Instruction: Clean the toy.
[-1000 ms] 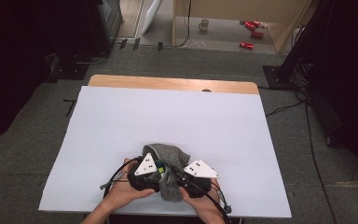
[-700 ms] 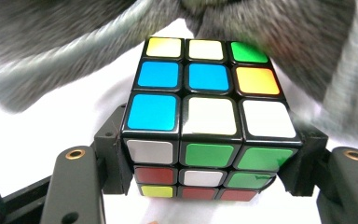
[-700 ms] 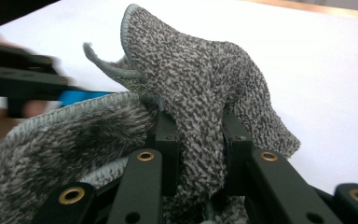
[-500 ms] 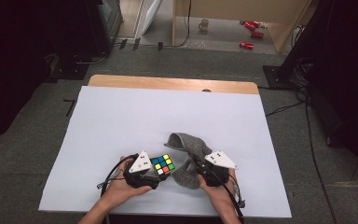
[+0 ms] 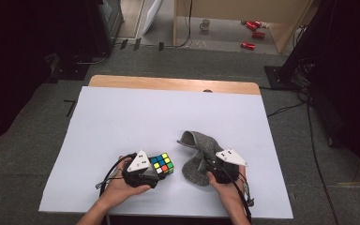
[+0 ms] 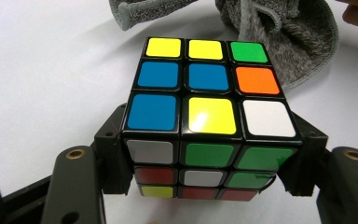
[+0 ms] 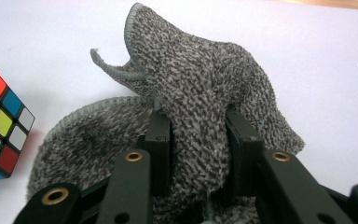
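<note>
A scrambled Rubik's cube (image 5: 162,164) (image 6: 205,112) rests on the white sheet near the front edge. My left gripper (image 5: 158,169) (image 6: 209,163) is shut on it, one pad on each side. To the right of the cube lies a crumpled grey cloth (image 5: 194,157) (image 7: 200,84). My right gripper (image 5: 207,163) (image 7: 198,154) has a raised fold of that cloth between its pads; its jaws have just been opening, and the fold still fills the gap and touches both pads. The cube (image 7: 0,126) appears at the left edge of the right gripper view, apart from the cloth.
The white sheet (image 5: 145,112) covers the table, with a strip of bare wood (image 5: 168,83) at the far edge. Beyond it are a grey floor with cables, a mug (image 5: 206,24) and red cans (image 5: 253,33). Dark equipment stands on both sides.
The right gripper has pulled the grey cloth to the right, off the cube, which was covered before and is bare now. The left hand has stayed in place.
</note>
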`<state>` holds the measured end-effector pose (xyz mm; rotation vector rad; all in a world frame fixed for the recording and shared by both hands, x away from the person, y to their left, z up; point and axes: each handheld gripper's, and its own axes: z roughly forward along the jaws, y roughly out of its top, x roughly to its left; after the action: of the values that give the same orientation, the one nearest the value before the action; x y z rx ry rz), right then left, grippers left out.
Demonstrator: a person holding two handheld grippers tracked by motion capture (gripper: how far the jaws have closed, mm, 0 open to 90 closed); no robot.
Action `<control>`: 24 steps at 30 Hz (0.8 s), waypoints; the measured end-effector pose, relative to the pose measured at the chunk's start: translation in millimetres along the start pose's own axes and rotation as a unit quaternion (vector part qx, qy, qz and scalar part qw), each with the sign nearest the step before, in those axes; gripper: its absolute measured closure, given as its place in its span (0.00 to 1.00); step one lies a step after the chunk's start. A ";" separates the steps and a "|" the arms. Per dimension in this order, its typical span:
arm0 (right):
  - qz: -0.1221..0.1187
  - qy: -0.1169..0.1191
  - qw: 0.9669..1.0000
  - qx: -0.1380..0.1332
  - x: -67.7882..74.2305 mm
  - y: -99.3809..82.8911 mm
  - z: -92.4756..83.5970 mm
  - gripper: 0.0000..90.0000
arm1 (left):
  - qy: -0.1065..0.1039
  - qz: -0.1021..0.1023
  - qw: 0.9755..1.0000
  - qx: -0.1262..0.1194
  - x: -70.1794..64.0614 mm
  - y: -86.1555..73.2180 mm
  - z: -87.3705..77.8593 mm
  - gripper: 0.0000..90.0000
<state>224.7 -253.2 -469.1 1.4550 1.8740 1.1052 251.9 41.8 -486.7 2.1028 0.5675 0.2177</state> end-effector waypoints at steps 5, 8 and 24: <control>-0.002 -0.001 1.000 0.002 -1.3 -0.8 0.4 0.73 | -0.003 0.003 1.000 0.015 -0.4 -3.5 3.9 0.38; -0.001 -0.003 1.000 0.003 -2.0 -1.7 0.8 0.73 | -0.004 0.003 1.000 0.017 0.1 -4.3 4.2 0.38; -0.010 0.003 1.000 0.012 -2.1 -5.3 4.9 0.68 | -0.018 -0.026 0.999 0.007 3.7 6.2 -0.1 0.26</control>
<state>226.5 -254.3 -476.4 1.4441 1.9079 1.0813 257.1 40.6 -481.7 2.0977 0.6037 0.1464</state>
